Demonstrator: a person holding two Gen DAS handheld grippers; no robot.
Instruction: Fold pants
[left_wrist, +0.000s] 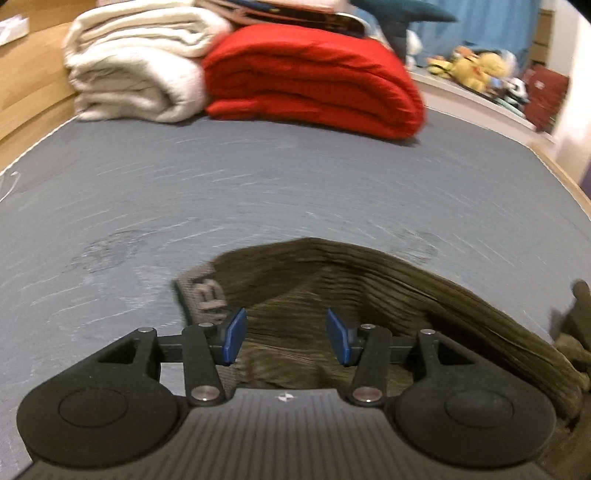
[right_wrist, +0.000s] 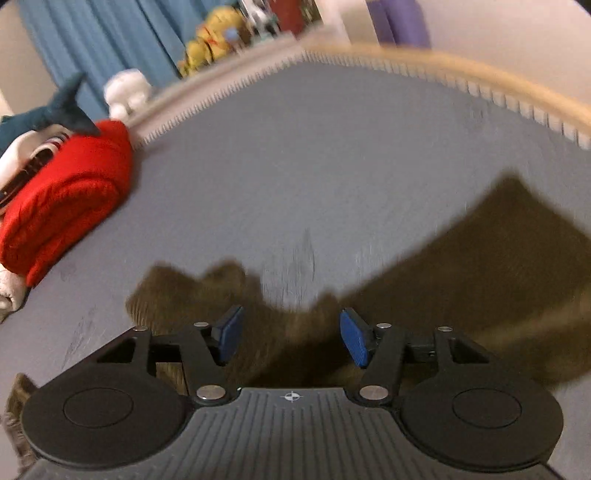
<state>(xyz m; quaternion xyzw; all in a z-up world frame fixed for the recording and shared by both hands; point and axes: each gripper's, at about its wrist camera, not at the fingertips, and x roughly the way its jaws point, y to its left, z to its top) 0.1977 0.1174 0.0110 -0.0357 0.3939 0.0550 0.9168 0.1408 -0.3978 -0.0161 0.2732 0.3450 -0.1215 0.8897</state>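
Pants (left_wrist: 332, 295), olive corduroy, lie rumpled on the grey bed (left_wrist: 258, 184), toward six o'clock in both views, grey waistband at nine o'clock of the heap. Left tongs (left_wrist: 286, 336) stand parted above the cloth, gripping nothing. Right tongs (right_wrist: 291, 336) gape likewise, empty. Red blanket (left_wrist: 314, 81) and cream blanket (left_wrist: 136, 66) sit folded at twelve o'clock.

Likely a bedroom, bed (left_wrist: 258, 177), folded blankets (left_wrist: 314, 85), plush toys (left_wrist: 476, 68)
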